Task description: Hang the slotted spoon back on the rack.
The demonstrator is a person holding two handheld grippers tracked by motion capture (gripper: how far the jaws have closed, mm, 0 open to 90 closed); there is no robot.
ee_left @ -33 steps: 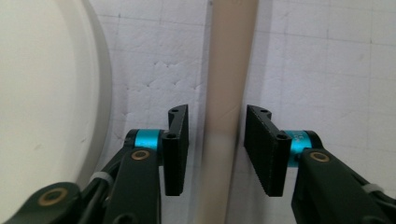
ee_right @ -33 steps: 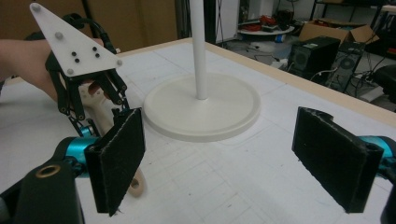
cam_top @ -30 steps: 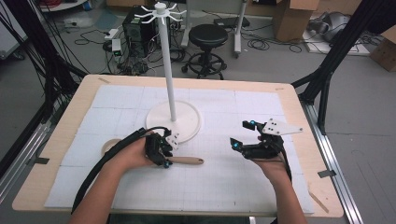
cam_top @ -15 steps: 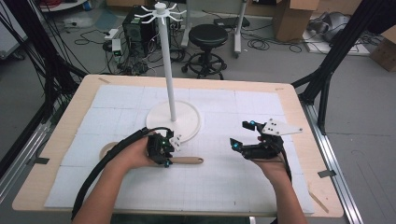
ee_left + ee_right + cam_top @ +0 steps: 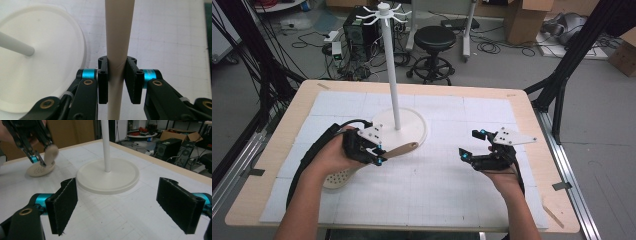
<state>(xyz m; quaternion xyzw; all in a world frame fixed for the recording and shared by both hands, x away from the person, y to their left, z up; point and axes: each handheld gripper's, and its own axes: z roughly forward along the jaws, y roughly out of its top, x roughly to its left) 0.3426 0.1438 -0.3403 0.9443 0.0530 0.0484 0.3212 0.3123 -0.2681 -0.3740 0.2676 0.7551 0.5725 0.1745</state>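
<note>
Against the earlier frames, your left gripper [image 5: 378,156] has come up off the table [image 5: 282,145], and its jaws, which have just been closing, are now clenched on the beige handle of the slotted spatula [image 5: 399,150]. The handle now slants upward toward the white rack stand [image 5: 392,75], while the perforated head [image 5: 337,178] hangs low over the mat on your side of the stand's round base. In the left gripper view the pads [image 5: 103,80] pinch the handle [image 5: 117,50] from both sides. Your right gripper [image 5: 472,145] has kept its place to the right of the stand, released, nothing between its pads [image 5: 62,205]. No container holds anything.
</note>
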